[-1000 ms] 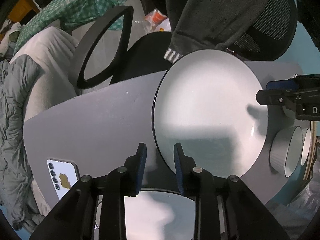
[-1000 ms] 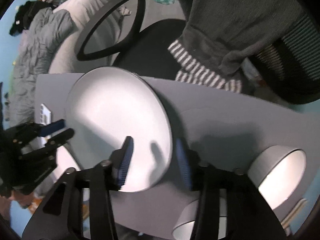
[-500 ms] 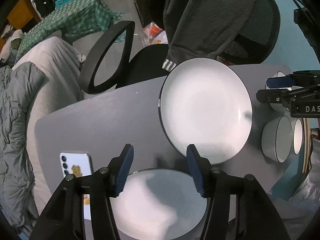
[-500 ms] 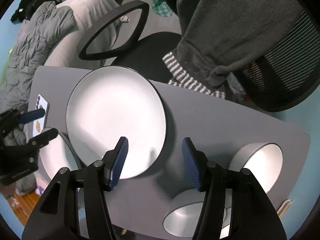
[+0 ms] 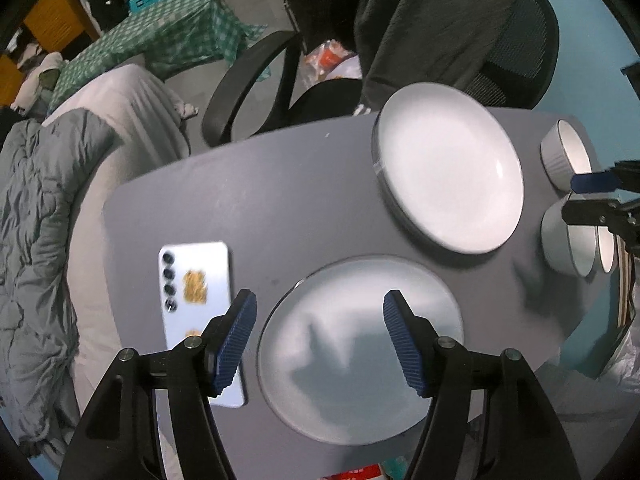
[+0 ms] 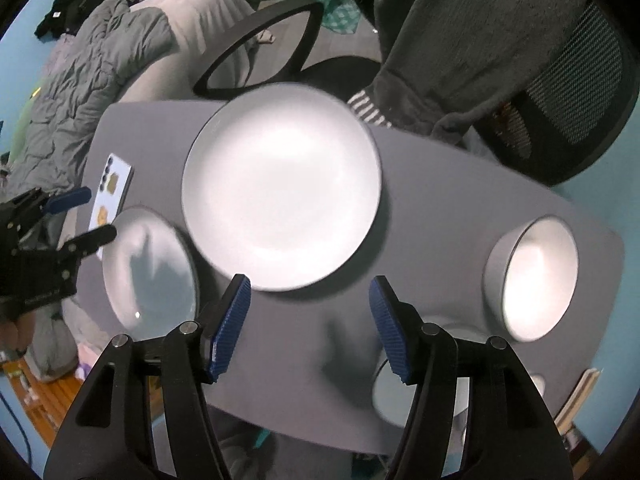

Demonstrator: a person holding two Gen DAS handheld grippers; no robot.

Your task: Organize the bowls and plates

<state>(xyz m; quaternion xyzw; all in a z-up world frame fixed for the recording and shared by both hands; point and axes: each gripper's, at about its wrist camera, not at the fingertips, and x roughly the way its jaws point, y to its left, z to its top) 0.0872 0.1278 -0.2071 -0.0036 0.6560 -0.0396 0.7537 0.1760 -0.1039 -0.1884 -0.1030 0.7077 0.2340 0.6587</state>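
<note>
Both grippers have lifted off the far plate [image 5: 448,176]; left gripper [image 5: 320,336] and right gripper [image 6: 308,324] are opening, nothing between them. Near plate [image 5: 360,360] and bowls [image 6: 536,280] lie separate on the table [image 5: 240,200], unstacked.

You are in a lived-in home room, perhaps a bedroom. At the left of the frame you see a grey quilt [image 5: 36,240], behind it a green checked cloth [image 5: 168,32], and a mesh office chair [image 5: 516,52] carrying a dark sweater [image 5: 432,16].
</note>
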